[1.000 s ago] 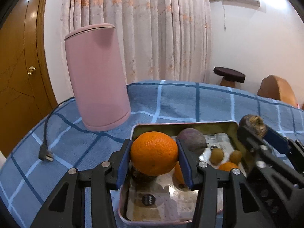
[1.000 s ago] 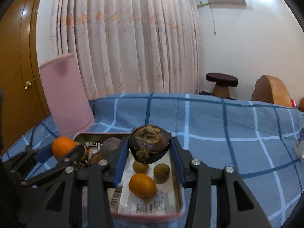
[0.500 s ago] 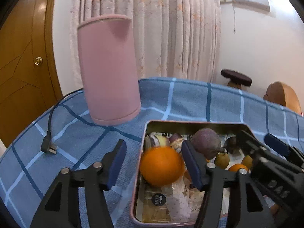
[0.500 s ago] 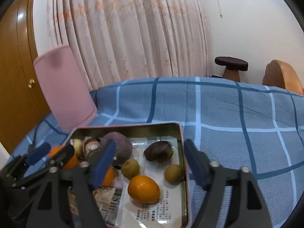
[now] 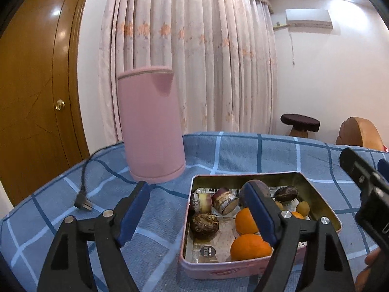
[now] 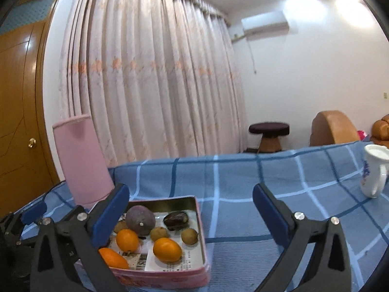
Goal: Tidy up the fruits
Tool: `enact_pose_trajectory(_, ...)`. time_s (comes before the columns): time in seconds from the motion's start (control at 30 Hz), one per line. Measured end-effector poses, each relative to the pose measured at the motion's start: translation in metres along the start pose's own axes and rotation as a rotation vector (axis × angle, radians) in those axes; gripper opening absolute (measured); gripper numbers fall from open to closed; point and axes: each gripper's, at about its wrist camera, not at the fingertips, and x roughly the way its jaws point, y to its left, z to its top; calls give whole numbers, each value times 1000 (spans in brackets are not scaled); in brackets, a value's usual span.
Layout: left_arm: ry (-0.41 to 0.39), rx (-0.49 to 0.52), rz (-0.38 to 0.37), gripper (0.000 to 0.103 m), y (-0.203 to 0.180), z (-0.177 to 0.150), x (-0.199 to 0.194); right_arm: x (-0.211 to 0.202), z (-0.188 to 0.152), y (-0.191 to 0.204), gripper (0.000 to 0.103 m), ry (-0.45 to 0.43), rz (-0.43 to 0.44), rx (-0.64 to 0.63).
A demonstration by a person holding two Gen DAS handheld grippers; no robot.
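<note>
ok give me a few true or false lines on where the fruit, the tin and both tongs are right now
1. Both tongs, left and right, hold no fruit. True; their jaws have just been opening and stand wide.
2. The big orange sits on the cloth beside the tin. False: it lies inside the tin.
3. The pink cylinder stands upright behind the tin. True.
4. The white mug is inside the tin. False: it stands on the cloth, far right in the right wrist view.
5. The plug lies on the cloth. True.
</note>
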Motion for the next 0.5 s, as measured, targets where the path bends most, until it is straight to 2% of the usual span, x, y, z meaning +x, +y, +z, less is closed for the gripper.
enact_pose_trajectory(0.37,-69,29,18,84,-5,-6,-19,-30,-3,5,103,-122,-34,-31)
enact_pose_trajectory(0.5,-67,18,16,84,-3,-7,-21,-34,-2,4,103,-132,-31,-30)
